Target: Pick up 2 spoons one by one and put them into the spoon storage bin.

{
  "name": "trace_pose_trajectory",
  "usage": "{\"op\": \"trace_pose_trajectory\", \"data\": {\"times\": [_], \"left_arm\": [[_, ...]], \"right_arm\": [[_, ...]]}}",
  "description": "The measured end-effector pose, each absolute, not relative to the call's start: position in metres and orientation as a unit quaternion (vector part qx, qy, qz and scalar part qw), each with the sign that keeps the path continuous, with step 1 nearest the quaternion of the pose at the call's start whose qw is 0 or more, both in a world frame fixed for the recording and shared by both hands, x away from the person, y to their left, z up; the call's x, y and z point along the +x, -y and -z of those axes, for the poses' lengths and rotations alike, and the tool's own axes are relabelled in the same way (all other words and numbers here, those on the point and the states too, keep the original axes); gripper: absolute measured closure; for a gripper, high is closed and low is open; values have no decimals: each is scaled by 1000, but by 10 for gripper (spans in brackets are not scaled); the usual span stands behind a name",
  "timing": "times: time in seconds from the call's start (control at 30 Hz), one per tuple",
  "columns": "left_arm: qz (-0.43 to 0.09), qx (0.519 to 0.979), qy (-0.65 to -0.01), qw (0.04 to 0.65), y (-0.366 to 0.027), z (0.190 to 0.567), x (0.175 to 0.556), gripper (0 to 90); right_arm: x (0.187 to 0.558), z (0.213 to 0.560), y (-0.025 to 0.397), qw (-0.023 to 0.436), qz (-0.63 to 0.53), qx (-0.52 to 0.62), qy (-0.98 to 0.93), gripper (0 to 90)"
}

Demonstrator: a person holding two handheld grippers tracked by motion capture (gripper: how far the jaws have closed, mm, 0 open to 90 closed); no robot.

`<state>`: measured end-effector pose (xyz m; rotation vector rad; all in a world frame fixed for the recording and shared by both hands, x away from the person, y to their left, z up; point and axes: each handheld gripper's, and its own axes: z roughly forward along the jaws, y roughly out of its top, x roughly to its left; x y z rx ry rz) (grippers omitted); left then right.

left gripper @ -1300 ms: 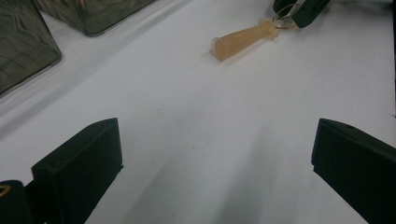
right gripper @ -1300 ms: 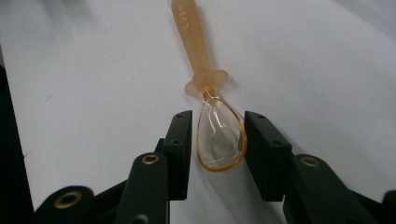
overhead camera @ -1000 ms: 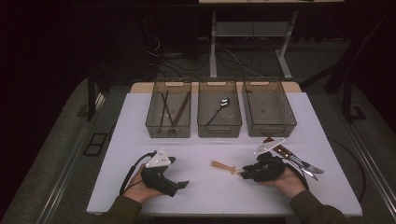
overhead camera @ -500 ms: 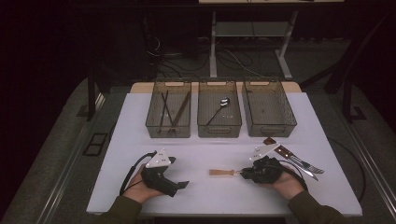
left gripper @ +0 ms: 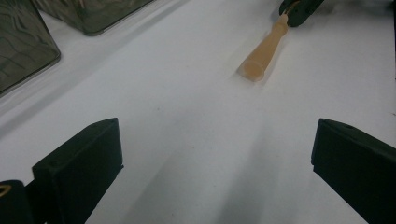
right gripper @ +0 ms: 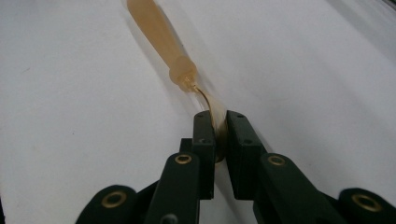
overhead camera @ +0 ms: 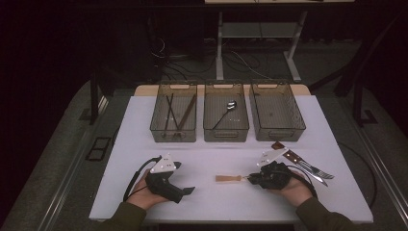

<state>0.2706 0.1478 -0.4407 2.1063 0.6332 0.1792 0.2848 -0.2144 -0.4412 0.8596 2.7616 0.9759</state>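
A utensil with a tan handle [overhead camera: 228, 178] and a thin gold-coloured neck points left across the white table [overhead camera: 216, 144], near its front. My right gripper [overhead camera: 250, 179] is shut on the neck; in the right gripper view the jaws [right gripper: 220, 123] pinch the metal and the handle [right gripper: 156, 32] stretches away. Whether the handle touches the table I cannot tell. My left gripper [overhead camera: 188, 191] rests at the front left, open, with nothing between its jaws [left gripper: 215, 154]. Ahead of it are the tan handle [left gripper: 264, 51] and the right gripper [left gripper: 299, 7].
Three clear bins stand in a row at the back: the left bin [overhead camera: 159, 129] holds dark chopsticks [overhead camera: 169, 113], the middle bin [overhead camera: 208, 129] a metal spoon [overhead camera: 225, 113], and the right bin [overhead camera: 276, 134] holds nothing. A knife [overhead camera: 288, 155] and a fork [overhead camera: 321, 173] lie beside my right hand.
My right gripper has come a little toward the front edge with the utensil, and the handle has swung from a slant to pointing straight left. The left gripper has stayed put.
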Motion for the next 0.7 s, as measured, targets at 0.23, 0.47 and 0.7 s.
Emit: {"op": "trace_pose_trajectory", "data": {"times": [0.23,0.47,0.7], "left_arm": [[-72,853,-255,451,-148,440,271,10],[-70,851,-255,453,-147,442,271,8],[-73,850,-254,456,-149,441,273,5]], "right_arm": [[287,438,219,49,-330,291,-897,823],[289,432,225,60,-344,314,-883,823],[293,428,231,69,-351,336,-871,823]]}}
